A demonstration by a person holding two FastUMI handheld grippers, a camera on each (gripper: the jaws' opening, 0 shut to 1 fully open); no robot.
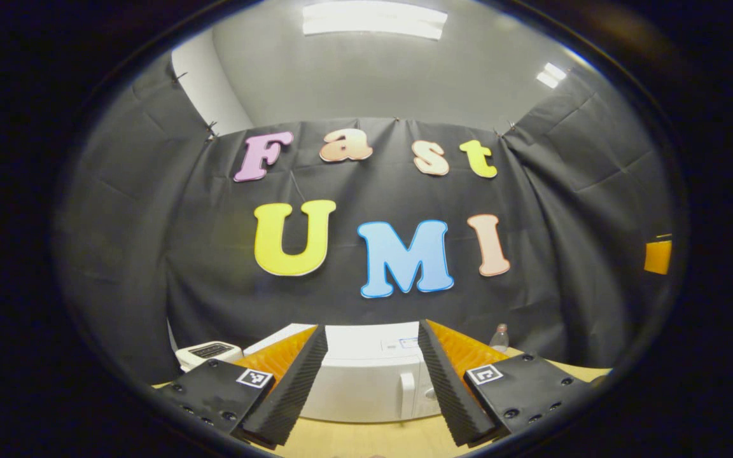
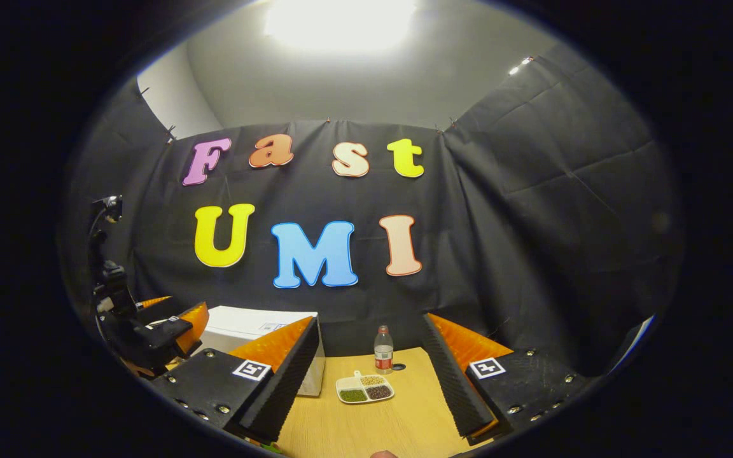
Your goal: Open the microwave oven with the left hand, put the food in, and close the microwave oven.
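One microwave oven [image 1: 366, 388]: white, door closed, on worktop [image 2: 398, 420].
One food tray [image 2: 364, 388]: three compartments, beside one bottle [image 2: 383, 348].
Two grippers: left gripper [image 1: 371, 381], right gripper [image 2: 366, 381], fingers wide, empty.

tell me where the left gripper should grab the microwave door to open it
Probably the upright white handle near the right edge of the microwave front. It stands vertical, so come straight from the front with the left gripper, fingers on either side.

Black cloth walls [image 1: 118, 222], wooden table [image 2: 404, 420], ceiling light [image 1: 374, 19].
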